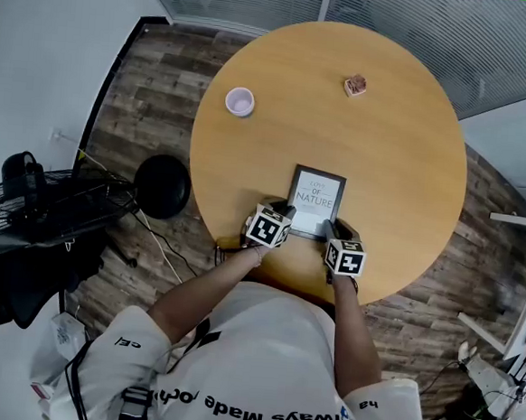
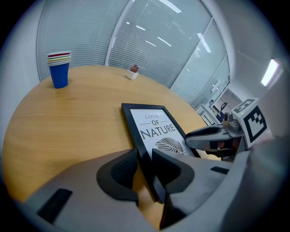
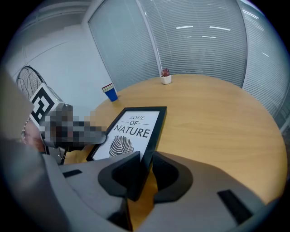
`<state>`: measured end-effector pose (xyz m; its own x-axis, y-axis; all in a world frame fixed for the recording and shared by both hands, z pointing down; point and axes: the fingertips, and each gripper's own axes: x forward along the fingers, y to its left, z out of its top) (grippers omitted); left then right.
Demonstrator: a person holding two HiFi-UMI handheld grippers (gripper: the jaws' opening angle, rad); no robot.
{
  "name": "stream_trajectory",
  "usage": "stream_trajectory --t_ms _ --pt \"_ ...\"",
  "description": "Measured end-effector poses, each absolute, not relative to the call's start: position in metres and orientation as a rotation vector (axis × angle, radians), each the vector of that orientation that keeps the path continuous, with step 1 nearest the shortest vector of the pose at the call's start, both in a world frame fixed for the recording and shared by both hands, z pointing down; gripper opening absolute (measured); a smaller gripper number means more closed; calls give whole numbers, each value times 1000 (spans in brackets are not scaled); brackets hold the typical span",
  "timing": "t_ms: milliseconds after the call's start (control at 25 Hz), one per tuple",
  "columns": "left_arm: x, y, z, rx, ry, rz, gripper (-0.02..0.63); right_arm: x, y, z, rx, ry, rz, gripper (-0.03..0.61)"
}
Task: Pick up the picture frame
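Observation:
The picture frame [image 1: 316,200] is black-edged with a white print that reads "LOVE OF NATURE". It lies near the front of the round wooden table [image 1: 411,171]. My left gripper [image 1: 285,217] is shut on the frame's near left corner; in the left gripper view the black edge [image 2: 152,124] runs between the pads of the left gripper [image 2: 145,165]. My right gripper [image 1: 334,230] is shut on the near right corner, and the frame [image 3: 133,129] passes between the pads of the right gripper [image 3: 146,170]. The frame's far end looks to rest on the table.
A stack of paper cups [image 1: 241,101] stands at the table's far left, and a small potted plant [image 1: 355,85] at the far side. A black stool [image 1: 161,186] and a fan [image 1: 28,204] stand on the floor to the left. Glass walls with blinds lie behind.

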<state>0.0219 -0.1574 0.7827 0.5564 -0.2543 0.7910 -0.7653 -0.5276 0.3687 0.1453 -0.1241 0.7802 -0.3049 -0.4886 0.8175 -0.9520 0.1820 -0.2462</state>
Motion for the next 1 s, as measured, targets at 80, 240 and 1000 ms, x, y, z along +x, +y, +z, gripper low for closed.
stream_trajectory --t_ms 80,240,1000 --pt "22 -156 782 2061 -817 894 117 146 -123 779 1356 -1881 1028 100" --pt "24 -153 778 2067 -818 893 117 148 -121 775 1365 -1884 1028 100" --pt "31 -151 758 2113 -822 881 114 154 -115 760 1425 -1889 1025 98"
